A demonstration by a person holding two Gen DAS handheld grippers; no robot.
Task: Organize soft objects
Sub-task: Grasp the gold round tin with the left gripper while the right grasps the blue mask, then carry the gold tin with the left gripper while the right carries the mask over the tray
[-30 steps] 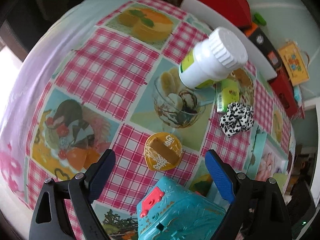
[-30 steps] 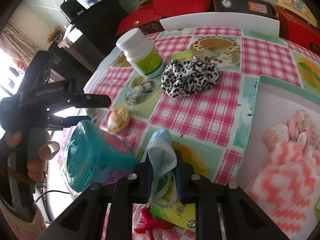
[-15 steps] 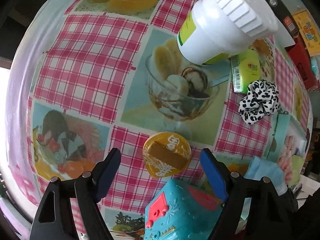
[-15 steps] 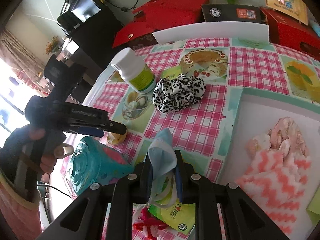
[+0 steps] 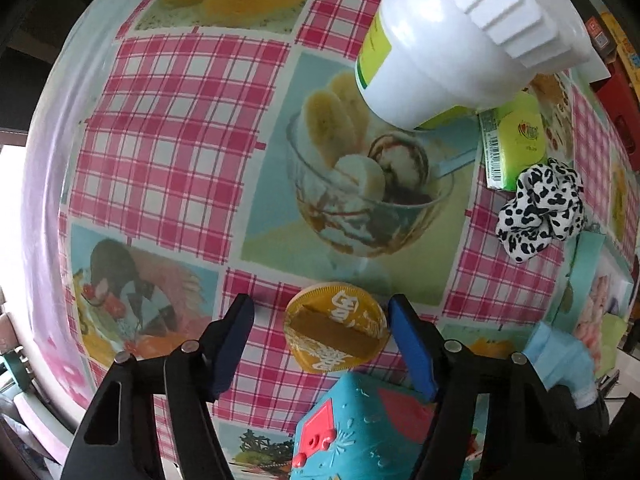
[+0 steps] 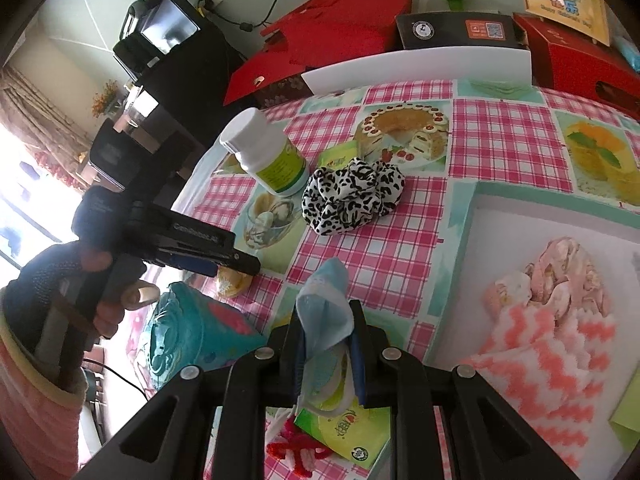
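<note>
The left gripper (image 5: 320, 336), jaws just narrowed but untouching, straddles a round gold foil-wrapped disc (image 5: 335, 327) near the tablecloth's edge. A crumpled light-blue cloth (image 6: 326, 312) is pinched by the right gripper (image 6: 326, 350); "GenRobot.AI" is faintly readable.

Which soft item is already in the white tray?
The pink-and-white zigzag cloth: it lies inside the tray. The leopard-print scrunchie is still out on the tablecloth, and the blue mask is clamped in the right gripper.
</note>
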